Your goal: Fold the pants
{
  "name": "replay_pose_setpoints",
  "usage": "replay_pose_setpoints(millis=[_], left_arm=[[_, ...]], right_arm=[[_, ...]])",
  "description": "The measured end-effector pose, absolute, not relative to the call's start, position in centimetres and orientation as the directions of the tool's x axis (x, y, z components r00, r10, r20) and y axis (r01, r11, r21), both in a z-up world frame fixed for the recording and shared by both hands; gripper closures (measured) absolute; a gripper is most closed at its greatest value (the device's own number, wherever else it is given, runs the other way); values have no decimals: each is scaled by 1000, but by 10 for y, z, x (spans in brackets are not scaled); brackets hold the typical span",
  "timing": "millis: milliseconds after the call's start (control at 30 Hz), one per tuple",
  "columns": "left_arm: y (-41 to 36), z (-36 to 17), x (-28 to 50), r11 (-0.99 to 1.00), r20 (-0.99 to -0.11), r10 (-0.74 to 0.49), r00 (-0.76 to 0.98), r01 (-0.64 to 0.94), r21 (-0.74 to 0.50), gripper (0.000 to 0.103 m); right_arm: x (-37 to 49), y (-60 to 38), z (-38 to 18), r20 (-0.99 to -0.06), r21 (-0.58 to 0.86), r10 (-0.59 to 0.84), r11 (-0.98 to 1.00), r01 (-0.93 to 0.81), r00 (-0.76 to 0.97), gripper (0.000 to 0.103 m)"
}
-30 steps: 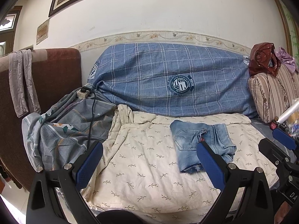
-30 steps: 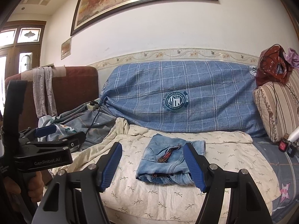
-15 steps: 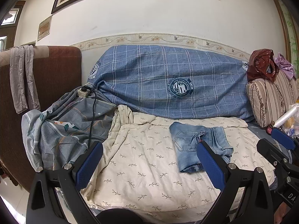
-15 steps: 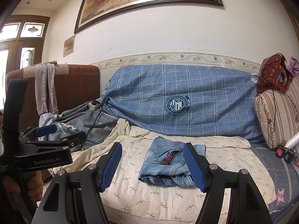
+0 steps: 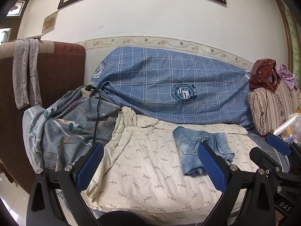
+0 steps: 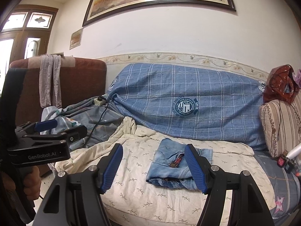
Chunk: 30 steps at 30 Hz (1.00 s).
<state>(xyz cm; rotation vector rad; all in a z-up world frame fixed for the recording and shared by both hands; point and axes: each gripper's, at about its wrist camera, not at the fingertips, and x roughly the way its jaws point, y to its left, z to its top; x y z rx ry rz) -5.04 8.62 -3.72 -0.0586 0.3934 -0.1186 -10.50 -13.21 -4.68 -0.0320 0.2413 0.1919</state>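
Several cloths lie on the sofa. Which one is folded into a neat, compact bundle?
The light blue denim pants, resting on the cream leaf-print sheet. The sheet, the grey patterned cloth and the blue plaid cover are spread or crumpled.

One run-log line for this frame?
stage: fold done | jeans: folded, on cream sheet | left claw: open, empty | right claw: open, empty

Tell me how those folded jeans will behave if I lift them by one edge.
The folded jeans look soft, so they would probably droop and come unfolded. Stacked denim layers suggest moderate weight. The loose cream sheet underneath may drag if they are pushed.
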Motion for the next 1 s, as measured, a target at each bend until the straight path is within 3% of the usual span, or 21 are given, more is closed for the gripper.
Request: replay_pose_setpoints(millis=[633, 1000], left_arm=[[86, -71, -6, 996, -491, -71, 868, 34, -86, 3], [51, -52, -13, 997, -479, -73, 875, 65, -32, 3]], right_arm=[[-68, -127, -75, -263, -30, 187, 979, -202, 946, 32], [-72, -164, -80, -239, 48, 190, 982, -184, 952, 32]])
